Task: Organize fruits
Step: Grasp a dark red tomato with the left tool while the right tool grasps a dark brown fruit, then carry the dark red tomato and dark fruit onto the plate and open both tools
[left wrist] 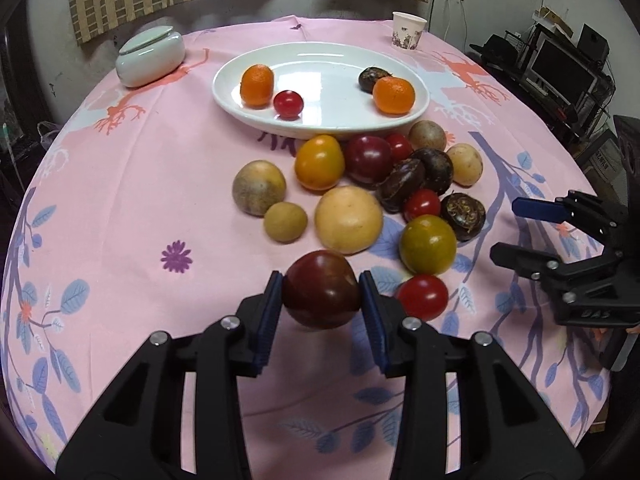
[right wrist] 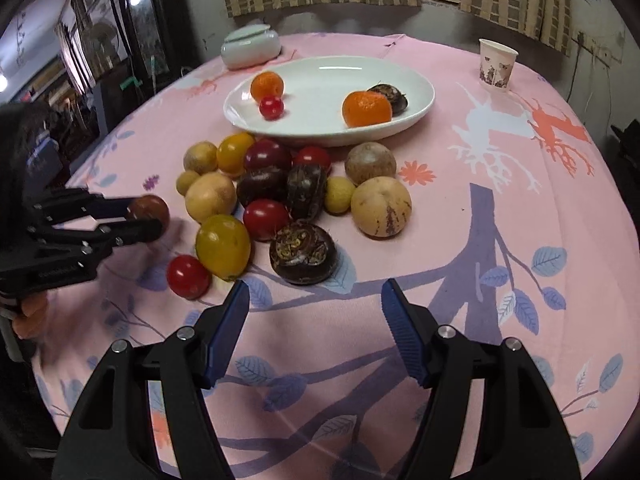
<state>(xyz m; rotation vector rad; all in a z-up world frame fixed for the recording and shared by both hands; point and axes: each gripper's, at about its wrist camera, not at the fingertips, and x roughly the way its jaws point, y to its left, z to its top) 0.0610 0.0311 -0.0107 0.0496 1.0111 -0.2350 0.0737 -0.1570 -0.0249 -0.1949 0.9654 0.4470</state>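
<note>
My left gripper (left wrist: pixel 321 296) is shut on a dark red tomato (left wrist: pixel 321 294) and holds it just above the cloth, near the pile's near edge; it also shows in the right wrist view (right wrist: pixel 149 210). A pile of several fruits (left wrist: pixel 360 184) lies in front of a white oval plate (left wrist: pixel 320 122). The plate holds two oranges (left wrist: pixel 257 85), a red cherry tomato (left wrist: pixel 288 103) and a dark fruit (left wrist: pixel 370 78). My right gripper (right wrist: pixel 314 316) is open and empty, just short of a dark brown fruit (right wrist: pixel 303 252). It shows at the right in the left wrist view (left wrist: pixel 516 232).
A pale green lidded jar (left wrist: pixel 150 56) stands at the back left. A paper cup (left wrist: pixel 408 30) stands at the back right. The round table has a pink patterned cloth (left wrist: pixel 140 200). Its edges drop away on all sides.
</note>
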